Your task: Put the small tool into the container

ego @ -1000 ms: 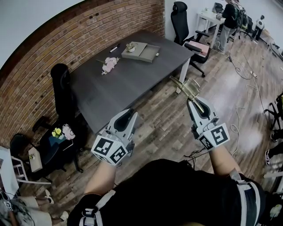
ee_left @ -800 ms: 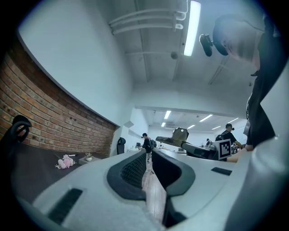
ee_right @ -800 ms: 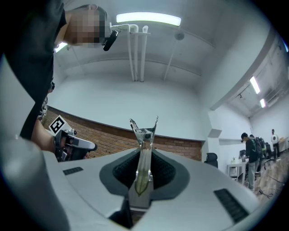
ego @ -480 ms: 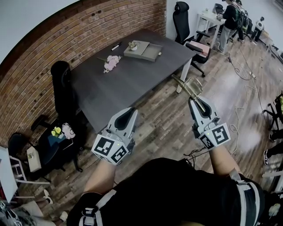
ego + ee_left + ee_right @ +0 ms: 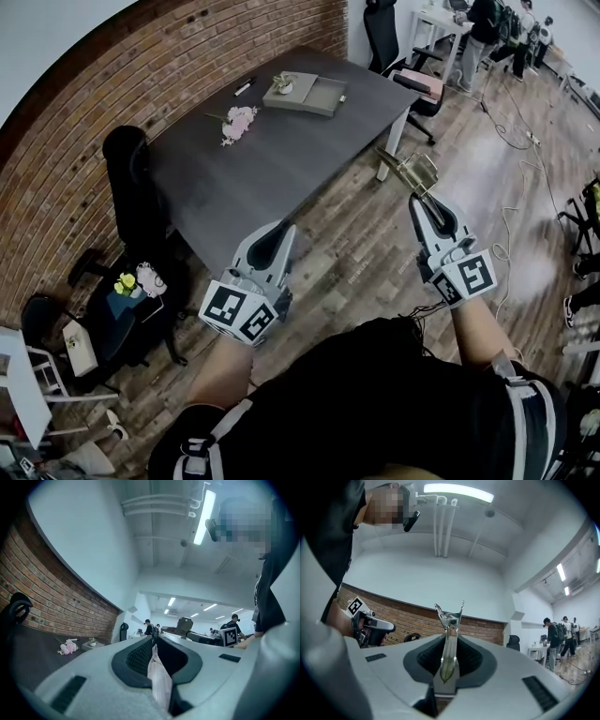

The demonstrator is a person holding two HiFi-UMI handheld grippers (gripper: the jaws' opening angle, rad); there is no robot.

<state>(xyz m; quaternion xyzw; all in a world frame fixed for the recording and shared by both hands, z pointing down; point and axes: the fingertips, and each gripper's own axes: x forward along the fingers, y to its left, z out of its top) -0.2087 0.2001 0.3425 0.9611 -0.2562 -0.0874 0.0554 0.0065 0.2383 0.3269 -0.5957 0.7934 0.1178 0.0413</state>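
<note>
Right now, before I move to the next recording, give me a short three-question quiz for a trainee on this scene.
1. True or false: the right gripper is shut on a metal tool.
2. Where is the grey tray? A: in the right gripper. B: on the dark table, near its far end. C: in the left gripper.
3. Fill in: the left gripper's jaws are together and hold ____.

Key: 1 true; 2 B; 3 nothing.
</note>
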